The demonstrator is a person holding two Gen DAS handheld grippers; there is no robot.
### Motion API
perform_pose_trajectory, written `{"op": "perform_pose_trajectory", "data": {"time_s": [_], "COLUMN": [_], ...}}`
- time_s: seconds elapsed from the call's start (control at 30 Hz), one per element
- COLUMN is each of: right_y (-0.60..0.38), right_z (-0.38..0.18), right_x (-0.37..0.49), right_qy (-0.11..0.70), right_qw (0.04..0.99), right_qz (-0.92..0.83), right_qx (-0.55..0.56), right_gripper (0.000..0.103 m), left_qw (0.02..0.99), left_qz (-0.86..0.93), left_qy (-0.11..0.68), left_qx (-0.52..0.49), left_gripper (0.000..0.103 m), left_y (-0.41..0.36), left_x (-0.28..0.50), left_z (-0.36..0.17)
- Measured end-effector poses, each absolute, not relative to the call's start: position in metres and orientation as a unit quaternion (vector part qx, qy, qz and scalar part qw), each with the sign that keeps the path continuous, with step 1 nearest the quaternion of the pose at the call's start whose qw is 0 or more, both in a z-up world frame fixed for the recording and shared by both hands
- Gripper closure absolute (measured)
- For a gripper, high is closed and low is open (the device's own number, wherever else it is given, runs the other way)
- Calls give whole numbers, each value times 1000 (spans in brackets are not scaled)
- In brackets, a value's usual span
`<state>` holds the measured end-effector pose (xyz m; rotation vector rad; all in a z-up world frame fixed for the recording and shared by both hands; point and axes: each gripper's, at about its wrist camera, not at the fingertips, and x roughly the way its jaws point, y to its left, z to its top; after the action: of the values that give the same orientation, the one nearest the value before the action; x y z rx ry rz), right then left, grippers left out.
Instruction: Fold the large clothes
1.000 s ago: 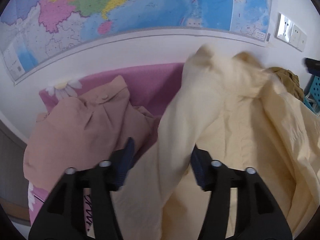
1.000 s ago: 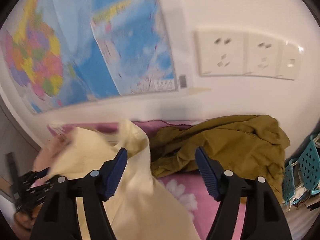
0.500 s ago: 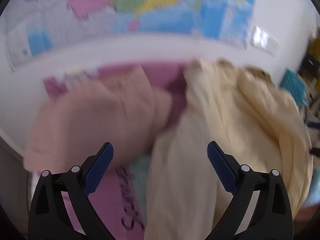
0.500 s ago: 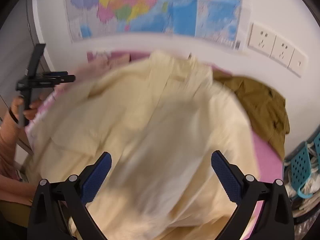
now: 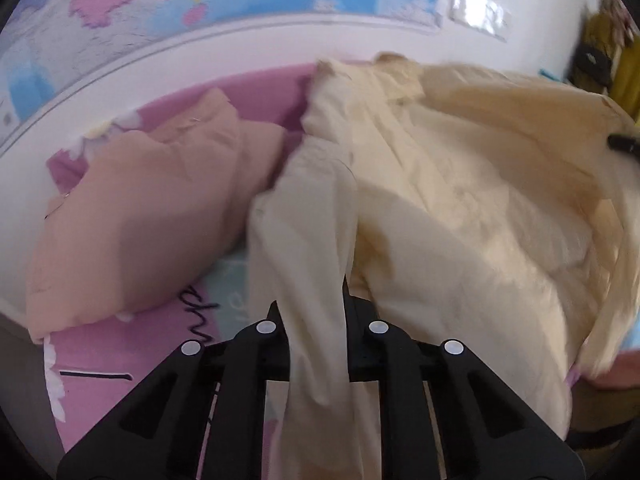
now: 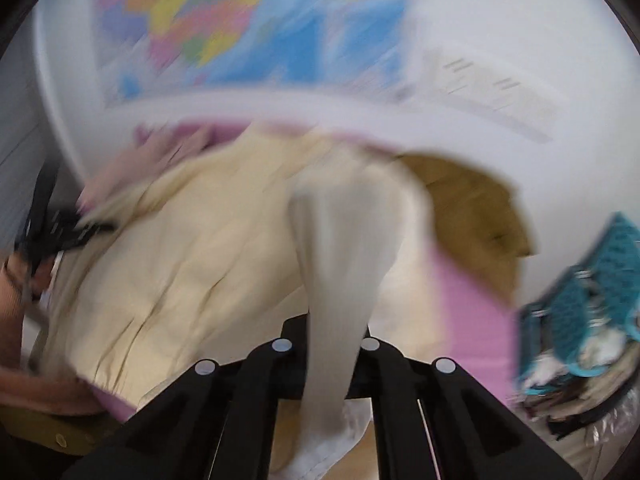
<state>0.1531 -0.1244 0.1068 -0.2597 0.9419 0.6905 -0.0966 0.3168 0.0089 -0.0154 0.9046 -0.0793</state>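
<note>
A large cream-yellow garment (image 5: 460, 208) lies spread over a pink flowered sheet (image 5: 100, 364). My left gripper (image 5: 314, 312) is shut on a strip of the cream garment that runs between its jaws. In the right wrist view, which is blurred, my right gripper (image 6: 326, 332) is shut on another fold of the same cream garment (image 6: 180, 264). The left gripper (image 6: 52, 228) shows at the left edge of that view, at the garment's far side.
A peach-pink garment (image 5: 132, 224) lies bunched to the left of the cream one. An olive-brown garment (image 6: 476, 220) lies at the back right by the wall. A teal basket (image 6: 592, 300) with clutter stands to the right. A map (image 5: 200, 0) and sockets (image 5: 478, 12) are on the wall.
Both grippers were open half a second ago and are now shut on folds of the cream garment. Both have moved down close to the cloth.
</note>
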Motion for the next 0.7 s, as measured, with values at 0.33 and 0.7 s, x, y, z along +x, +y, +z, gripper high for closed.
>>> {"op": "perform_pose_trajectory", "data": {"time_s": [0.33,0.7], "right_y": [-199,-248], "right_z": [21,-3], "right_x": [319,268], "right_qy": [545,578], "right_qw": [811,772], "right_qz": [162,257], "right_qx": [-138,53], "right_gripper": [68,6], "left_qw": [907,880], "left_qz": [-4,-28], "left_qy": [422,474], "left_qx": [-13,6], "left_gripper": [24,37], "left_y": [338,330], "left_x": [-88,-85], "left_z": [15,-19]}}
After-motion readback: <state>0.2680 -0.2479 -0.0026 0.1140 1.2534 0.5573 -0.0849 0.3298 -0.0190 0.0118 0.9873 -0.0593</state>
